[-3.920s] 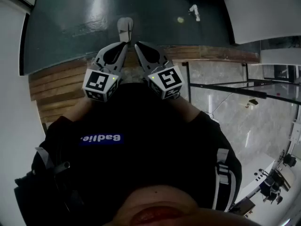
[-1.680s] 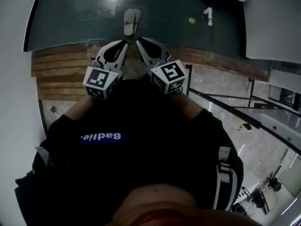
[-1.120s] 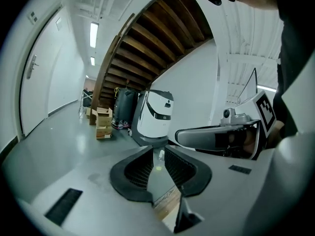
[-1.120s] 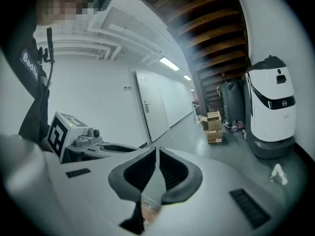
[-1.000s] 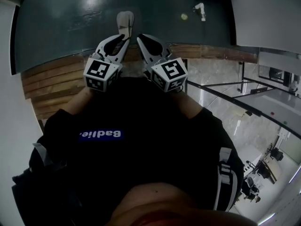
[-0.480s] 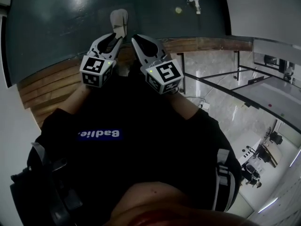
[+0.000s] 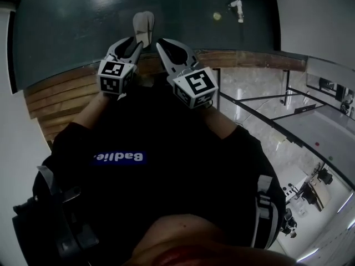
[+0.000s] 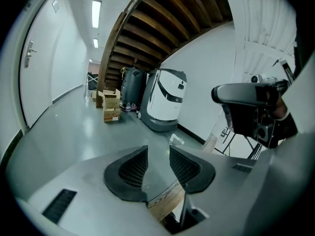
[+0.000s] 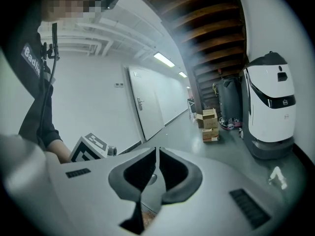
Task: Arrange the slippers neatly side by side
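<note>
Slippers [image 7: 143, 24] lie just beyond the left gripper [image 7: 136, 44], on the dark floor [image 7: 66, 21] near the wooden step [image 7: 61, 87] edge.
Their long axis runs away from the person. Left jaws are parted, just been opening, and empty. The right gripper [image 7: 162, 43] is closed on nothing, slightly farther off.

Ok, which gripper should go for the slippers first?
Probably left: the left gripper, jaws just opening with nothing between, lines up with the slippers; the right gripper is shut and offset.

Dark grey-green floor [image 7: 66, 26], upper frame: smooth, glossy. Brown wood-plank ledge [image 7: 55, 93], centre left: grained, matt. Pale marbled floor [image 7: 260, 93], right: polished. Left gripper [image 8: 158, 151]: matt grey plastic shell, black ribbed pads [image 8: 132, 168].
</note>
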The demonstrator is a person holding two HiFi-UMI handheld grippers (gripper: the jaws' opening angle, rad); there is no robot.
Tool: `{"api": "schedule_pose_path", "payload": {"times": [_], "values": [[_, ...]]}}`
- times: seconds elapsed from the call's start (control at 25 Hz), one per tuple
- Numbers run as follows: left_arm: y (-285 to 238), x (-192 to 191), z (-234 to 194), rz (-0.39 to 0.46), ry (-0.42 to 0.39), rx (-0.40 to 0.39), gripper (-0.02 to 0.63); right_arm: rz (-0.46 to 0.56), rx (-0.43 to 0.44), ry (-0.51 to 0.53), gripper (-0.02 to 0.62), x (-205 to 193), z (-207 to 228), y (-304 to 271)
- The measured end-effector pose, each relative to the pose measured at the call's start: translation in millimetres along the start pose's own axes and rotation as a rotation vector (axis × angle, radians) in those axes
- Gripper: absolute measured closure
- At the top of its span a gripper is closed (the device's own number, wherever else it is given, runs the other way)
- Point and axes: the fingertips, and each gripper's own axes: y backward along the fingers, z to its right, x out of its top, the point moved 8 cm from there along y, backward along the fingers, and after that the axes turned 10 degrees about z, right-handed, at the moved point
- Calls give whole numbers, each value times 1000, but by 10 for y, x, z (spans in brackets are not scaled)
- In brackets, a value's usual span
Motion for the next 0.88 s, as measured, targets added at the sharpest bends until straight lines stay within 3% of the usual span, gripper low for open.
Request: {"api": "schedule_pose_path", "payload": {"times": [0.4, 0.84, 0.88], "values": [[-511, -175, -122, -71, -12, 48, 450, -48, -32, 14, 594, -49, 447, 121], [-879, -384, -287, -112, -75, 79, 449, -35, -35, -29, 592, -121, 605, 91], [-908, -417, -303, -118, -74, 78, 426, -38, -39, -32, 592, -133, 616, 75]]}}
